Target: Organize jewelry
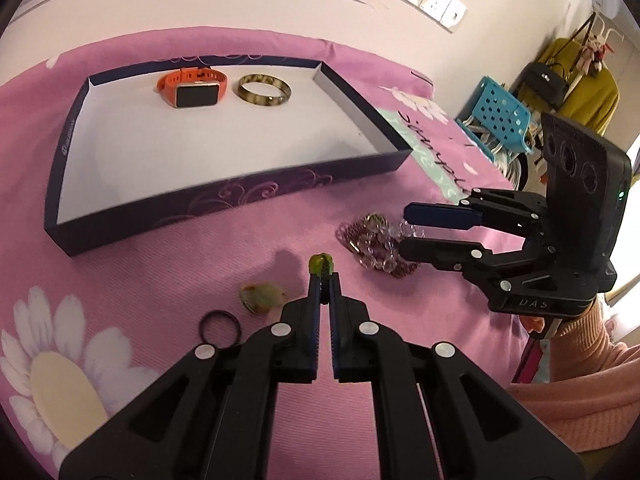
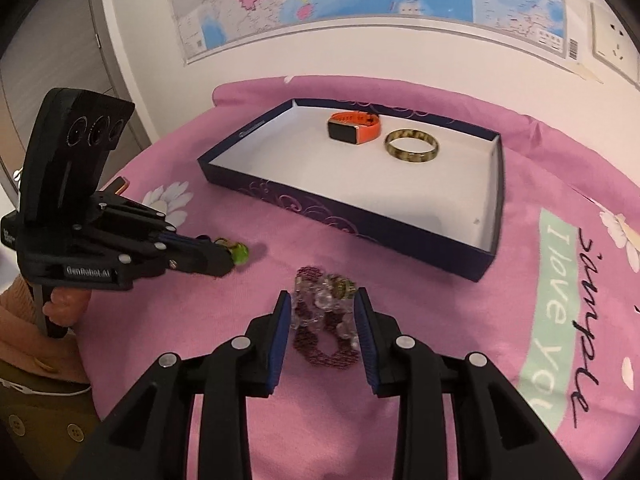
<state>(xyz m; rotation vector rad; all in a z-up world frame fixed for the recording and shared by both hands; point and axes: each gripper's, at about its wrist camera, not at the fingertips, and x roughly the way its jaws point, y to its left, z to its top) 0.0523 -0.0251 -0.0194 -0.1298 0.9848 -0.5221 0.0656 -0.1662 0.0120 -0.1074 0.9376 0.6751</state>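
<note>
A dark purple tray (image 1: 224,200) with a white floor holds an orange watch (image 1: 192,88) and a mottled bangle (image 1: 264,90); the tray (image 2: 360,228) also shows in the right wrist view. My left gripper (image 1: 325,276) is shut on a small green jewel (image 1: 319,262), just above the pink cloth. My right gripper (image 2: 323,300) stands open around a heap of clear and purple bead bracelets (image 2: 320,320) lying on the cloth, one pad on each side. From the left wrist view, the right gripper (image 1: 404,231) reaches into the bead heap (image 1: 372,240).
A pale green stone piece (image 1: 264,298) and a black ring (image 1: 220,328) lie on the pink flowered cloth left of my left gripper. A pink sleeve (image 1: 580,380) is at the right. A blue basket (image 1: 498,120) stands beyond the table edge.
</note>
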